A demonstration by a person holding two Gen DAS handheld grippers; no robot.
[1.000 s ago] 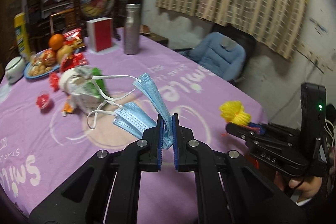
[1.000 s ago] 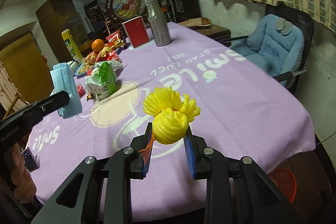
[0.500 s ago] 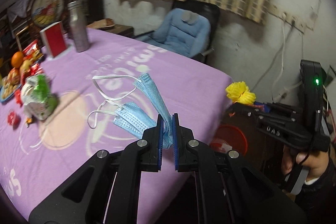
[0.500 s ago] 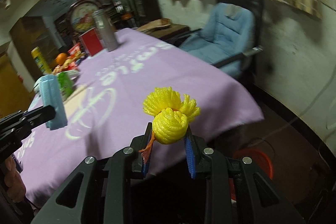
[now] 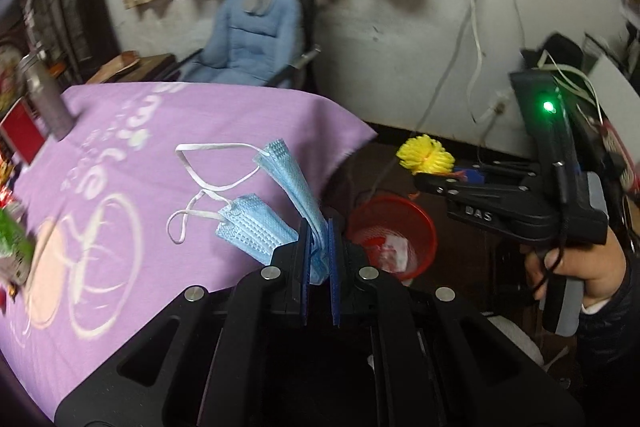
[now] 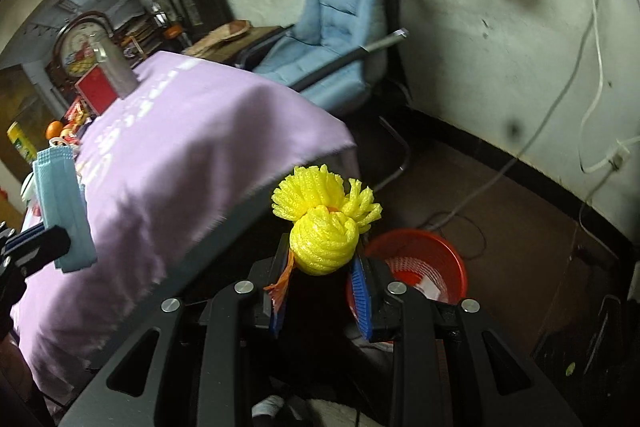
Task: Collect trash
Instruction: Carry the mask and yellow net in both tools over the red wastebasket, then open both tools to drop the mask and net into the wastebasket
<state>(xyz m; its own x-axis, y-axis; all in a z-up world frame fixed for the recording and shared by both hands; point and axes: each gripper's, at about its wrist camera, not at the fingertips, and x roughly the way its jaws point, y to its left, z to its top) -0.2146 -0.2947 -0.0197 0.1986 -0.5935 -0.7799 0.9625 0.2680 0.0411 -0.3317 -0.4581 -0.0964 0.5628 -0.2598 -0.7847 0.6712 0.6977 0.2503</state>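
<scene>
Two grips: both clamped.
Left gripper (image 5: 319, 259): pinches blue masks (image 5: 280, 203), fanning beyond fingertips.
Right gripper (image 6: 322, 281): squeezes yellow foam net (image 6: 323, 231) between pads.

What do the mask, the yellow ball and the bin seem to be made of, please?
Mask: likely thin nonwoven fabric, matte blue, pleated, with white elastic loops.
Yellow ball: apparently soft foam netting, ribbed strands with frayed ends.
Bin: probably moulded plastic, glossy red, with a perforated mesh wall.
</scene>
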